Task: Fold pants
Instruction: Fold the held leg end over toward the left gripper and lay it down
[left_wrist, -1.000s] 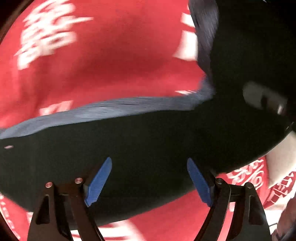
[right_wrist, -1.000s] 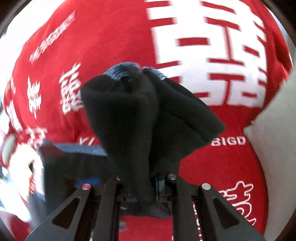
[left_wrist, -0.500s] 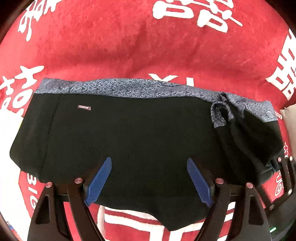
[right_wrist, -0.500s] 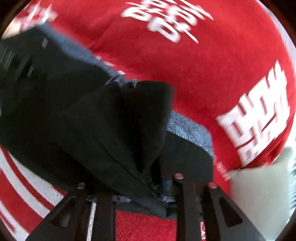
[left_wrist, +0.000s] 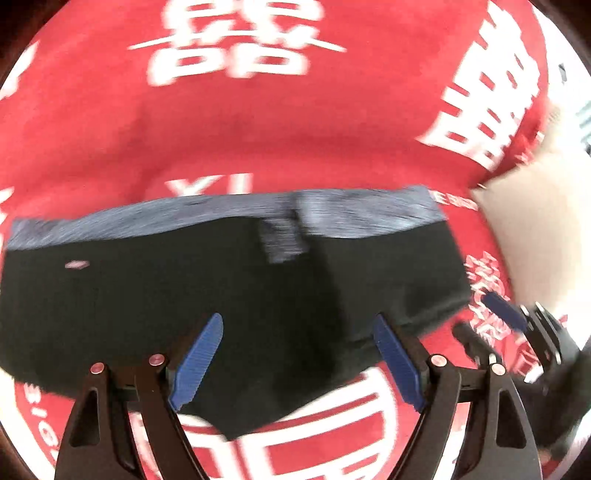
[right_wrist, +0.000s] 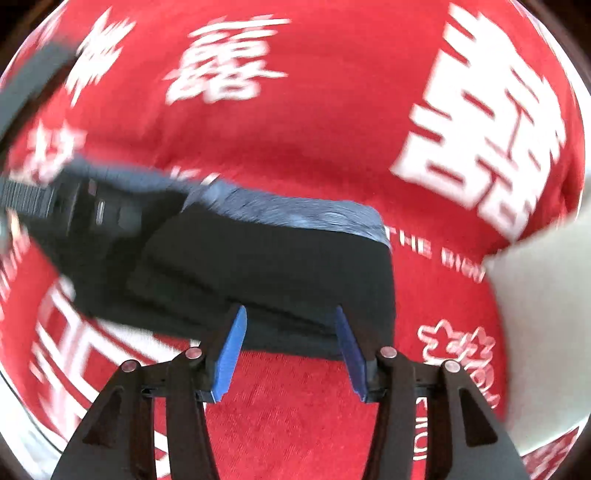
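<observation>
Released, pants (right_wrist: 266, 266) lie folded; left view shows right gripper (left_wrist: 506, 314).

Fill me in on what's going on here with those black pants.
A person with a handheld gripper in each hand is folding black pants on a red blanket printed with white characters. The pants lie flat in a folded bundle, their grey waistband along the far edge. The left gripper and the right gripper are both open and hold nothing, each at the near edge of the pants. A pale cushion sits to the right.
</observation>
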